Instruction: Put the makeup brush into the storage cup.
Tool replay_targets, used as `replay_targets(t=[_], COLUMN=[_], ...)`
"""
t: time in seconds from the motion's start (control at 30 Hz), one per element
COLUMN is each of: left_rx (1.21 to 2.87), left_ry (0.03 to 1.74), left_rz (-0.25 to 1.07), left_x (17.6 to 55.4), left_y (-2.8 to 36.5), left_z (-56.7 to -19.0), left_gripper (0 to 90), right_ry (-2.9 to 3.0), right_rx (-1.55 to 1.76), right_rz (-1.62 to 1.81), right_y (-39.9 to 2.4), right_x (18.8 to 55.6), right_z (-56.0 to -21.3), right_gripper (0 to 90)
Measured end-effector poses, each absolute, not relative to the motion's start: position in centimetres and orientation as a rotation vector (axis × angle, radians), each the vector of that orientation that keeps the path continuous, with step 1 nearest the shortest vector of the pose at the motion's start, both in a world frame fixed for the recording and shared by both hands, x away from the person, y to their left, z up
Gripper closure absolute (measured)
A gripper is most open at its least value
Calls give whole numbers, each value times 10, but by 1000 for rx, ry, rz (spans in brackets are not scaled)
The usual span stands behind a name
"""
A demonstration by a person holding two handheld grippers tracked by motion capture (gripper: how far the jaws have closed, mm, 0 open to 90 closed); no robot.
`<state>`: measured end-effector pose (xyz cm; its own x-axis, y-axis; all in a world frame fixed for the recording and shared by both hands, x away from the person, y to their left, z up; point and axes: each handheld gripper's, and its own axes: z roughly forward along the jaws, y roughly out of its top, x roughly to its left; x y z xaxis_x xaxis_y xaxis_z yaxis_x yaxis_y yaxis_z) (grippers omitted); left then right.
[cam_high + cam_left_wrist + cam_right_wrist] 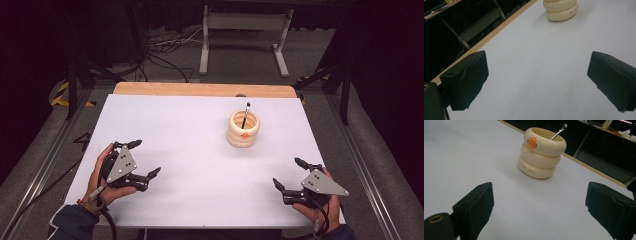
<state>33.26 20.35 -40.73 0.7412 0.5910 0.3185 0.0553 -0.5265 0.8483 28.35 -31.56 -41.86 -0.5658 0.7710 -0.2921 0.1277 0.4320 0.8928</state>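
Note:
A cream ringed holder with an orange duck beak stands on the white table, right of its middle; the holder also appears ahead of each gripper camera. A thin pen with a pale tip leans inside it. My left gripper rests near the front left of the table, open and empty. My right gripper lies near the front right, open, with nothing between its fingers. Wide gaps separate both pairs of black jaws.
A wooden strip edges the table's far side. Beyond it a white metal frame and loose cables sit on the dark floor. Metal rails run along both sides of the table.

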Motion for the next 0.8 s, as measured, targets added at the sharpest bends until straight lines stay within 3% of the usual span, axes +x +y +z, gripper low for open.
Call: replay_targets(t=[0.8], left_rx=[2048], left_ry=[638], left_rz=[699], left_x=[318], left_y=[252], left_z=[-436], left_gripper=[50], right_ry=[1978], right_rx=[779], right_rz=[1127], right_y=[-319], right_x=[286], right_z=[-422], right_gripper=[89])
